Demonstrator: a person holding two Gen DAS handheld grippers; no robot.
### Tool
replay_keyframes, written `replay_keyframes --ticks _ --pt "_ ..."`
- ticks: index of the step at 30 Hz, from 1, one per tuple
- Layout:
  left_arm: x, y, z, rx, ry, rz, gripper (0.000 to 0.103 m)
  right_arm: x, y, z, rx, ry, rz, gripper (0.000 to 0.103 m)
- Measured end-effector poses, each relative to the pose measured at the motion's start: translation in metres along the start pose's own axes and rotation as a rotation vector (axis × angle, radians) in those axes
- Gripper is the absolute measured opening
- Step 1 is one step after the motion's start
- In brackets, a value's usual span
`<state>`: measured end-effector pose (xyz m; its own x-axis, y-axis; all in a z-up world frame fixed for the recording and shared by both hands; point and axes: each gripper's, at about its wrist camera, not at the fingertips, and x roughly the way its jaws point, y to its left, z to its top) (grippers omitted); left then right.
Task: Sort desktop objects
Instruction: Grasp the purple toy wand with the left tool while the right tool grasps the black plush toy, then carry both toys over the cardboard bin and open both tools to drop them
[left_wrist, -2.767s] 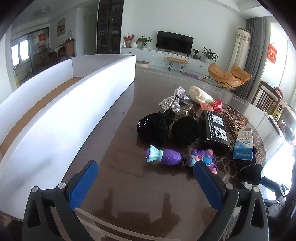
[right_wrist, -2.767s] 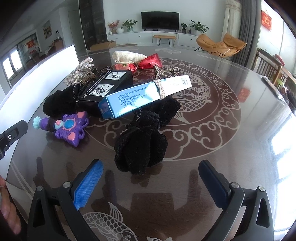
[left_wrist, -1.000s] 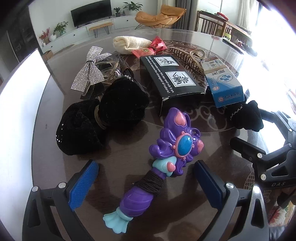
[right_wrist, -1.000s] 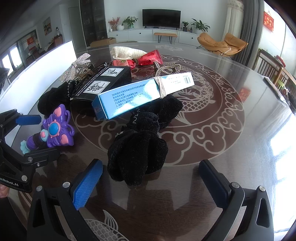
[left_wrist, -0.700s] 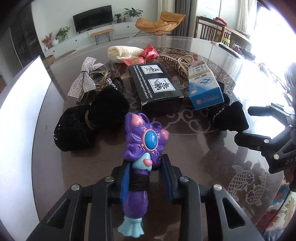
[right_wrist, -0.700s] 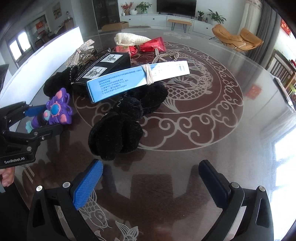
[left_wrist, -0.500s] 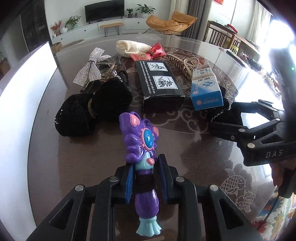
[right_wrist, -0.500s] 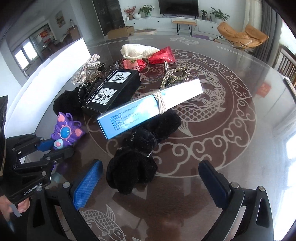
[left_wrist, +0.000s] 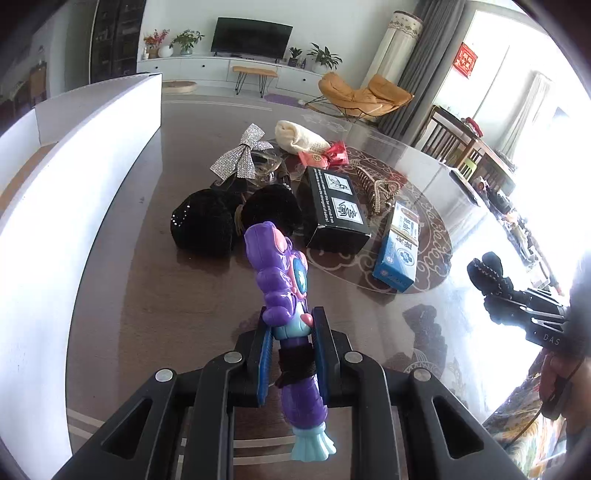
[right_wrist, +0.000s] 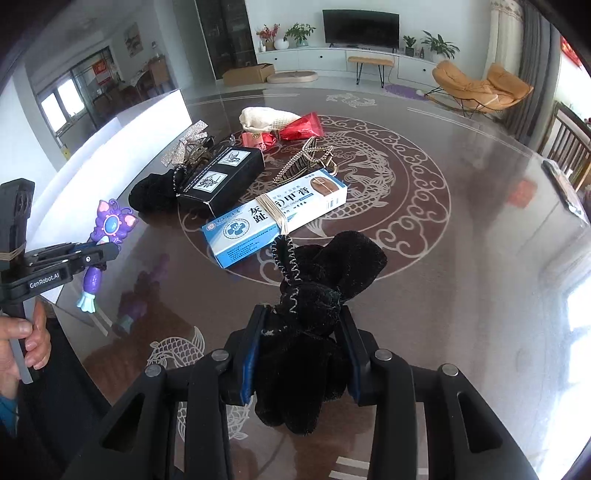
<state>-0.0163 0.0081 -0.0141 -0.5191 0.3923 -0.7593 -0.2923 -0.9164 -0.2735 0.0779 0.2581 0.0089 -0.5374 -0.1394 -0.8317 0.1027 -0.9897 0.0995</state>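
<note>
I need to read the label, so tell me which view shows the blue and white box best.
The right wrist view: the blue and white box lies broadside there, its printed top face and rubber band fully visible beyond the black scrunchie in the right gripper. The left wrist view shows the box end-on and foreshortened, its print too small to read.

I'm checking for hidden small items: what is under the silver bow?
The silver bow lies on a tangle of dark hair clips beside the black box. Whatever is beneath that tangle is covered.
</note>
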Motion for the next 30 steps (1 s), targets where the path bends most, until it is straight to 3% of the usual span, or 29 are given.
replay_keyframes --ticks 7,10,13,19,22,27,29,30 --pt "-0.082 0.034 0.017 -0.121 -0.175 -0.01 0.02 -0.015 0.045 0.023 -0.082 -0.067 0.044 0.038" --pt "-0.126 0.072 0.031 -0.172 -0.238 0.023 0.02 -0.017 0.096 0.055 -0.157 -0.118 0.122 0.038" --pt "-0.156 0.122 0.04 -0.226 -0.261 0.125 0.02 -0.013 0.166 0.091 -0.238 -0.166 0.232 0.038" --pt "-0.152 0.232 0.029 -0.404 -0.16 0.296 0.019 0.013 0.327 0.145 -0.428 -0.217 0.437 0.038" --pt "-0.141 0.264 0.022 -0.447 -0.096 0.344 0.019 0.044 0.387 0.161 -0.488 -0.17 0.456 0.038" --pt "-0.124 0.279 0.014 -0.47 -0.018 0.393 0.021 0.106 0.432 0.172 -0.505 -0.048 0.446 0.04" --pt "-0.123 0.282 0.01 -0.489 -0.016 0.391 0.03 0.121 0.435 0.174 -0.476 -0.018 0.45 0.047" --pt "-0.125 0.282 0.009 -0.496 -0.024 0.395 0.043 0.125 0.433 0.174 -0.457 -0.01 0.455 0.055"
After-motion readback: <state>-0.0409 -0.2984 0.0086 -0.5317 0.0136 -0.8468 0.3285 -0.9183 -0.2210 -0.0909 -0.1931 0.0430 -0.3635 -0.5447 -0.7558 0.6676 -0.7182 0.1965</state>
